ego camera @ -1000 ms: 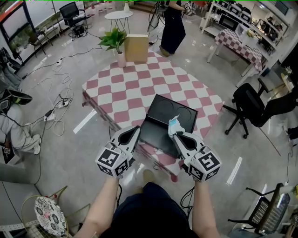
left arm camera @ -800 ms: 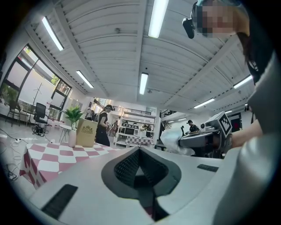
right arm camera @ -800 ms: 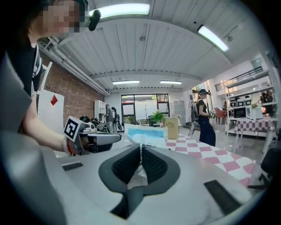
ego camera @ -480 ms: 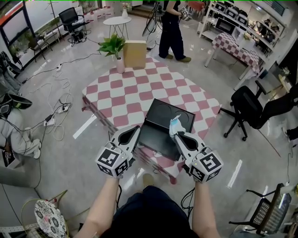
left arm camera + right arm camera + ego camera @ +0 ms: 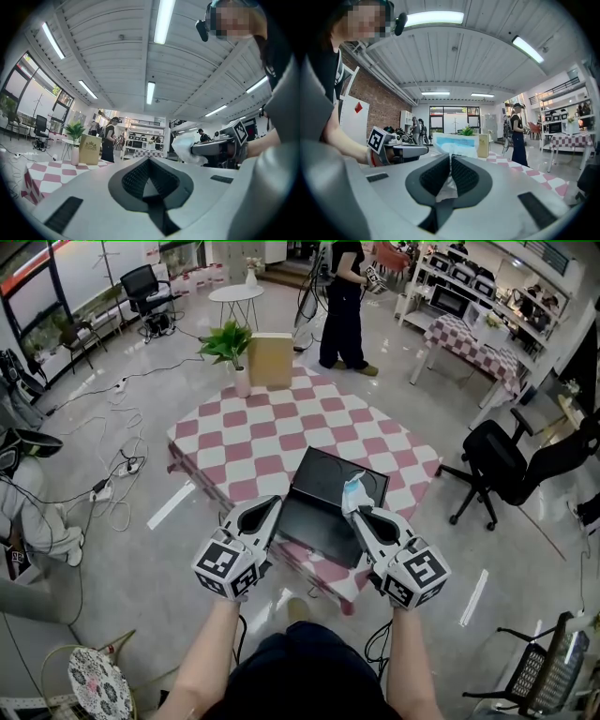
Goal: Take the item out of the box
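A black box (image 5: 319, 514) lies open at the near edge of the pink-and-white checkered table (image 5: 272, 427). My right gripper (image 5: 353, 511) hangs above the box's right side, shut on a white and light-blue soft packet (image 5: 352, 489) that sticks up from its tips. In the right gripper view the packet (image 5: 454, 143) is pinched between the pads, with my right gripper (image 5: 450, 161) closed round it. My left gripper (image 5: 272, 503) hovers at the box's left edge, shut with nothing in it. In the left gripper view its jaws (image 5: 149, 161) meet, and the packet (image 5: 186, 145) shows to the right.
A potted plant (image 5: 231, 338) and a tan carton (image 5: 271, 360) stand at the table's far corner. A person in black (image 5: 339, 296) stands behind it. A black office chair (image 5: 506, 460) is to the right, cables (image 5: 117, 456) trail on the floor to the left.
Both grippers and the packet keep almost the same pose over the box. The person in the background has stepped and turned; my view has drifted slightly.
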`<state>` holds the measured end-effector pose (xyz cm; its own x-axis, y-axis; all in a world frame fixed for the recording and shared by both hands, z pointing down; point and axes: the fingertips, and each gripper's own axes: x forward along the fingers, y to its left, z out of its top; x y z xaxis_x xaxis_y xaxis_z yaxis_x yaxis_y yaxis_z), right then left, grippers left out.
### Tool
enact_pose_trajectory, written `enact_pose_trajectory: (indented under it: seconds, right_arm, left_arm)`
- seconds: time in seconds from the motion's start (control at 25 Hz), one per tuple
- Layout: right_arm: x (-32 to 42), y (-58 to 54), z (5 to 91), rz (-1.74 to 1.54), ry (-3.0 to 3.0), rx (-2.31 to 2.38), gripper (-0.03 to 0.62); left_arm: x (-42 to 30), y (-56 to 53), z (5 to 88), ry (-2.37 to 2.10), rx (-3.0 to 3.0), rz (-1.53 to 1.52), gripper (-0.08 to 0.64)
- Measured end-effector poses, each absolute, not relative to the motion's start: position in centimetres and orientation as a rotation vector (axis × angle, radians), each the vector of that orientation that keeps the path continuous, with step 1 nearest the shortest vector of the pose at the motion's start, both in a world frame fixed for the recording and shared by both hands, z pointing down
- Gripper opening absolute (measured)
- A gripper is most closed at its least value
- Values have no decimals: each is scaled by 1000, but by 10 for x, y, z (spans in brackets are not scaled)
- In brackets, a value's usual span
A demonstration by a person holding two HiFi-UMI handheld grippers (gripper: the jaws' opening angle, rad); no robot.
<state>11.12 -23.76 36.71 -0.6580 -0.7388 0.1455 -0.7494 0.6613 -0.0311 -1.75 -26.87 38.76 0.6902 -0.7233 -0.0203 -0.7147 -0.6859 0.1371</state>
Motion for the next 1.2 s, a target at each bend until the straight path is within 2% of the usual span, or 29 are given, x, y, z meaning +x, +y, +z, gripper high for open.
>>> enact_pose_trajectory:
  seconds: [1.2]
  right_arm:
    - [111, -229, 344, 57, -2792, 1269, 15]
  left_arm:
    - [-17, -264, 372, -1185, 2804, -150, 3]
